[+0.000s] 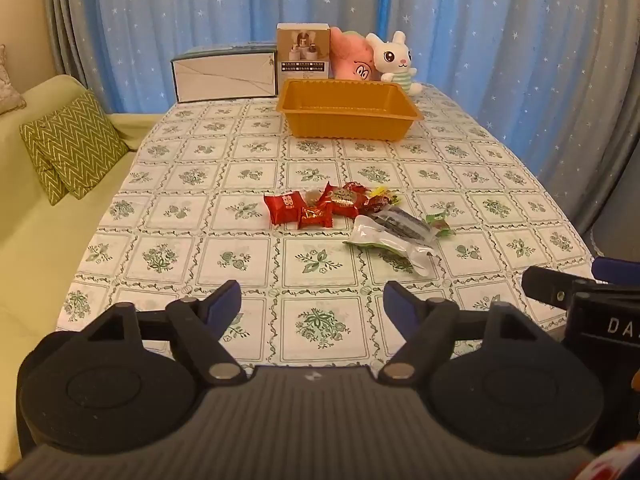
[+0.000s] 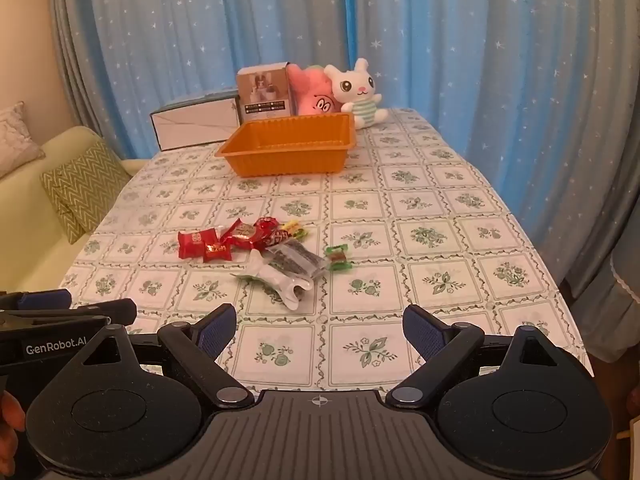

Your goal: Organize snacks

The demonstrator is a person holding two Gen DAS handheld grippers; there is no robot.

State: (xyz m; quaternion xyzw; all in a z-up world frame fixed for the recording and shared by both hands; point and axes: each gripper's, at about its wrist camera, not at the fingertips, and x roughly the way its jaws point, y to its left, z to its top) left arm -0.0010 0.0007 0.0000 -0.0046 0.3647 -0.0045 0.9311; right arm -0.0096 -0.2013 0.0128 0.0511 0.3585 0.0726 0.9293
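The bench [image 1: 208, 248], under a floral tablecloth, carries everything, and the orange tray [image 1: 348, 126] near its far end is the largest of the task's things: it looks like thin ribbed plastic, light and somewhat flexible, so it is best left standing as the receptacle and, if moved, taken by a rim. It appears empty. Well apart from it, toward the middle of the bench, lies the heap of snacks. The biggest is a long vacuum-sealed pouch [image 1: 390, 240], white and clear, probably slick and floppy; a hold across its flat middle or a sealed end seems safest. Touching it is a dark sealed strip [image 1: 402, 222], likely similar. Next come the red wrapped candies [image 1: 280, 209], small, light and crinkly, partly overlapping, so one could drag a neighbour along; the puffy middle of a wrapper should pinch well. Smallest is the green wrapped sweet [image 1: 439, 225], lying just beside the pouches and easy to take alone. The left hand-held gripper [image 1: 312, 296] hangs over the near edge with its jaws spread wide and nothing between them; the right hand-held gripper [image 2: 319, 322] is likewise wide and empty.
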